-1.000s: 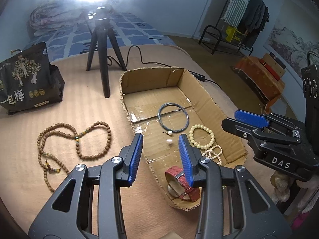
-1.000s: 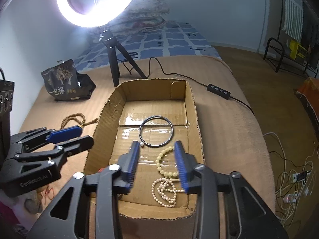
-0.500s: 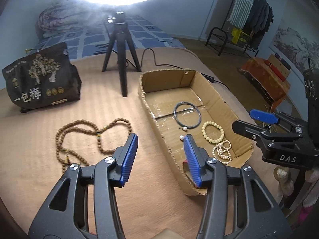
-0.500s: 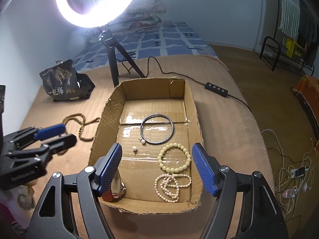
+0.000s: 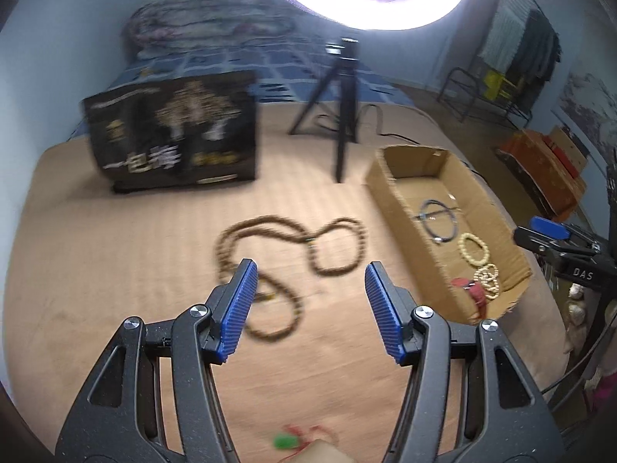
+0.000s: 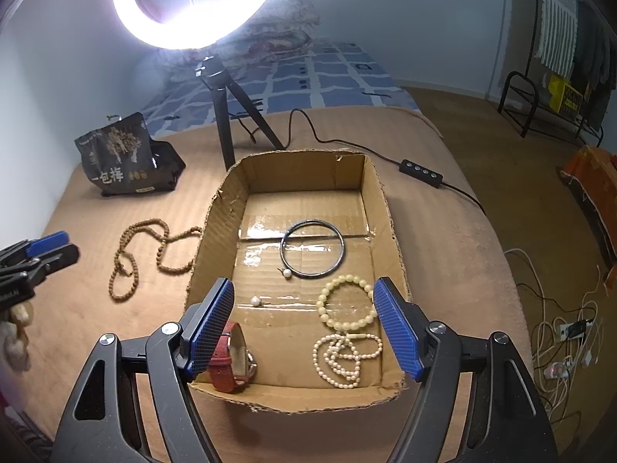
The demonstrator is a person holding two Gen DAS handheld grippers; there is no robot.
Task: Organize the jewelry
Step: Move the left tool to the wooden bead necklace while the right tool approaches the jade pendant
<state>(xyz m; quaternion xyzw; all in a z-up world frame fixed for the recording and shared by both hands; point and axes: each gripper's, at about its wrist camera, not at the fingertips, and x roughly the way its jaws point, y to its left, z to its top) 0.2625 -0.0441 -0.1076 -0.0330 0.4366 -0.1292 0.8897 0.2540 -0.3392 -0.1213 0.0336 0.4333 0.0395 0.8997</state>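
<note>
A long brown bead necklace [image 5: 297, 254] lies looped on the tan bedspread, left of the cardboard box [image 5: 389, 189]; it also shows in the right wrist view [image 6: 146, 254]. My left gripper [image 5: 308, 305] is open and empty, just above its near loop. The box [image 6: 216, 223] holds a dark bangle [image 6: 313, 249], a cream bead bracelet [image 6: 347, 303], a pearl strand [image 6: 345, 359], a red-strapped watch [image 6: 231, 359] and loose pearl earrings [image 6: 255, 301]. My right gripper [image 6: 302, 322] is open and empty over the box's near end.
A black snack bag [image 5: 173, 135] and a ring light on a tripod [image 5: 343, 123] stand at the back. A cable with a control block [image 6: 420, 168] runs right of the box. A small red and green item [image 5: 293, 440] lies near the front edge.
My left gripper swung left from the box to the brown necklace and opened wider. My right gripper opened and drew back slightly; the watch lies in the box.
</note>
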